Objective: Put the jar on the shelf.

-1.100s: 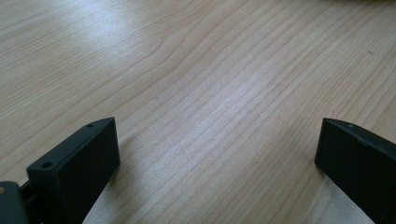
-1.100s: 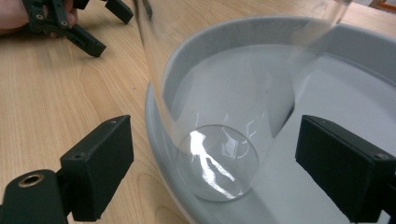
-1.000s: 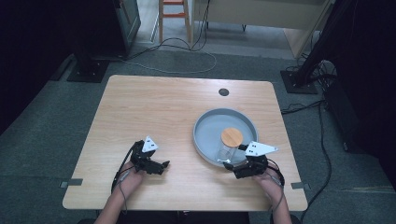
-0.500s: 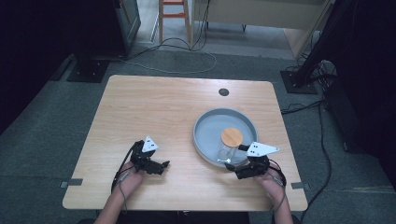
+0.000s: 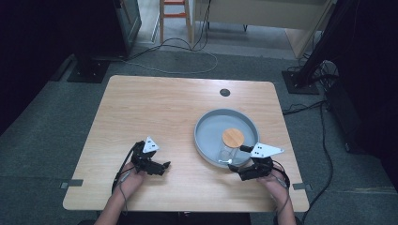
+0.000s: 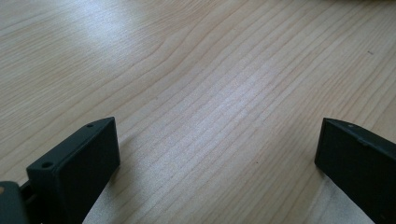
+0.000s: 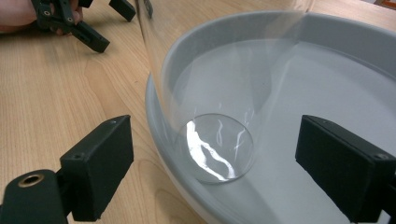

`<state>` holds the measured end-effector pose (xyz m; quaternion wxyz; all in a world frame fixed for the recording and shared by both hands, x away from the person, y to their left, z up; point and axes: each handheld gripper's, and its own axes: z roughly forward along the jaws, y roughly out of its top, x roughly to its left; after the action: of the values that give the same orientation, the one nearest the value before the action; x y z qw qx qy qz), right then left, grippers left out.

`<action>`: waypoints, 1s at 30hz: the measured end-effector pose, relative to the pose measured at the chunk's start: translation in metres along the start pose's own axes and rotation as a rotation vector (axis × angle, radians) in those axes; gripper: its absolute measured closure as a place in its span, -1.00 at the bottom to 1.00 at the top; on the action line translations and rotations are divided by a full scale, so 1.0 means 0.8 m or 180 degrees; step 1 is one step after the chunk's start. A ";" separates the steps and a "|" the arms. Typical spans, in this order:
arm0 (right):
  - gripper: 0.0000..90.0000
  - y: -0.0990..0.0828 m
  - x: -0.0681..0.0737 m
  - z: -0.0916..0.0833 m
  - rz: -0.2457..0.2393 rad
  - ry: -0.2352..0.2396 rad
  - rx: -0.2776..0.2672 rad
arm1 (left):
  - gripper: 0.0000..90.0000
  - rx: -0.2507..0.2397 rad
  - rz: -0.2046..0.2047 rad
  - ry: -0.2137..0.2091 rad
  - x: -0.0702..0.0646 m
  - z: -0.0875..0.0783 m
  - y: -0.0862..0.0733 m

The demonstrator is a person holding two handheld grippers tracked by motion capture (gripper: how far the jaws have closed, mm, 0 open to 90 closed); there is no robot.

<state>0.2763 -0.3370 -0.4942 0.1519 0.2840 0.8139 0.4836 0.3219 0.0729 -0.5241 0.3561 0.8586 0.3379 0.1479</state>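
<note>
Item: clear glass jar [image 5: 231, 149] with a round wooden lid [image 5: 233, 137]. In the high view it stands upright inside the grey tray [image 5: 206, 123], in the tray's lower right part, close to the near rim, right of frame centre. In the right gripper view the jar [image 7: 219, 93] fills the upper middle of the frame, its thick base showing bright glints against the tray's [image 7: 327, 84] floor.

Handling, as judged: rigid, smooth-walled glass, likely slippery under hard jaws and breakable if knocked or over-squeezed. It looks empty, so probably light, with the weight low in the base. The lid appears merely seated; whether it is fixed cannot be told, so lifting by the lid is unwise. Best hold: across the cylindrical wall, mid to lower height, jaws square to it, with moderate pressure.

Right gripper [image 5: 240, 169]: lower right of the high view, at the tray's near edge, aimed at the jar. Jaws spread wide, one to either side of the jar's base in its own view, not touching the glass.

Left gripper [image 5: 162, 167]: lower left of the high view, resting over the bare wooden table [image 5: 155, 108], well apart from the tray. Jaws spread wide, nothing between them but tabletop [image 6: 210, 93].
</note>
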 end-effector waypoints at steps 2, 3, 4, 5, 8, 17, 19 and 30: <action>-0.75 0.000 0.000 0.000 0.0004 0.0004 -0.0002 | -1.00 -0.0001 0.0000 -0.0002 0.000 0.000 0.000; -0.75 -0.001 0.000 0.000 -0.0003 0.0002 -0.0002 | -1.00 -0.0001 0.0001 -0.0001 0.000 0.000 0.000; -0.75 -0.001 -0.001 -0.001 -0.0004 0.0007 0.0002 | -1.00 0.0001 0.0002 0.0000 0.000 0.000 0.000; -0.75 -0.001 -0.001 -0.001 -0.0011 0.0008 0.0006 | -1.00 0.0001 0.0001 0.0000 0.000 0.000 0.000; -0.75 -0.002 -0.001 -0.001 -0.0016 0.0000 0.0005 | -1.00 0.0000 0.0001 -0.0002 0.000 0.000 0.000; -0.75 -0.006 -0.001 -0.003 -0.0053 -0.0023 0.0049 | -1.00 -0.0001 0.0000 -0.0002 0.000 0.000 0.000; -0.75 -0.007 -0.002 -0.005 -0.0055 -0.0040 0.0041 | -1.00 0.0001 0.0001 0.0000 0.000 0.000 0.000; -0.75 -0.011 -0.007 -0.012 -0.0001 -0.0060 0.0033 | -1.00 -0.0001 0.0000 0.0000 0.000 0.000 0.000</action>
<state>0.2727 -0.3504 -0.4976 0.1581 0.2892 0.8150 0.4767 0.3219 0.0729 -0.5241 0.3562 0.8586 0.3378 0.1480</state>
